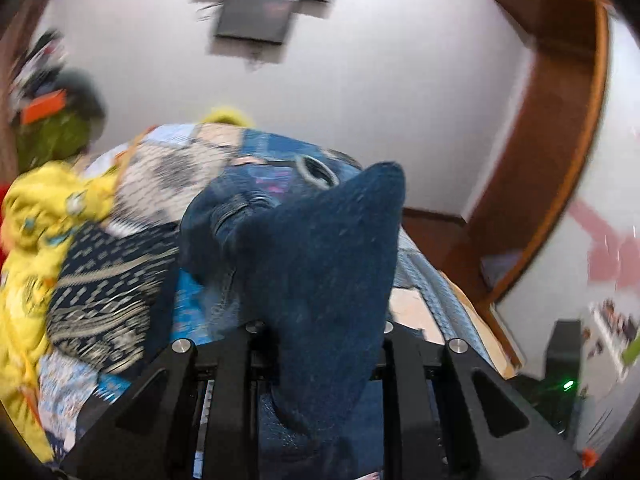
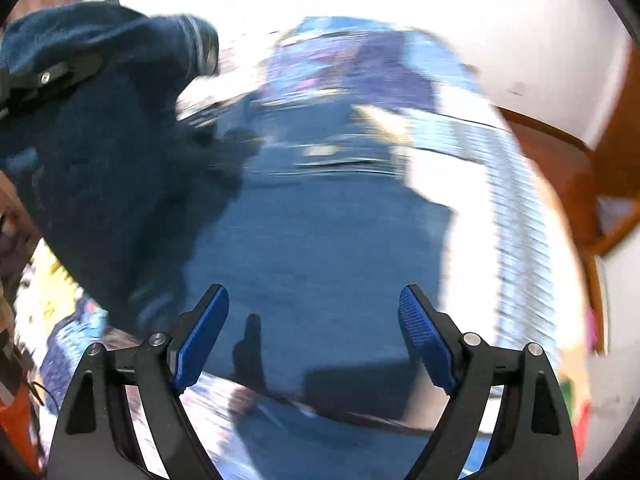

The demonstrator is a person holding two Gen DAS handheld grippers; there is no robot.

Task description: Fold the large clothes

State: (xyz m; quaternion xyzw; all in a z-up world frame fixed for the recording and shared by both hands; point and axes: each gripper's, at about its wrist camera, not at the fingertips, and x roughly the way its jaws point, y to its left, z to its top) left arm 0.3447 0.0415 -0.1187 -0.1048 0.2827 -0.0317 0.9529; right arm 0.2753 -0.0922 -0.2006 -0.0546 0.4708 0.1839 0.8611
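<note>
A dark blue garment [image 1: 320,264] is pinched in my left gripper [image 1: 320,344], which is shut on it; the cloth covers the fingertips and rises in a peak in front of the camera. In the right wrist view the same garment [image 2: 316,240] lies spread on the bed, with a lifted part hanging from the left gripper [image 2: 52,76] at the upper left. My right gripper [image 2: 314,320] is open and empty, its blue pads [image 2: 202,336] just above the spread cloth. Both views are motion-blurred.
A patterned bedspread [image 1: 192,152] covers the bed. A yellow garment [image 1: 36,216] and a dark patterned cloth [image 1: 104,292] lie at the left. A wooden frame [image 1: 560,152] stands at the right, by a white wall [image 1: 360,80].
</note>
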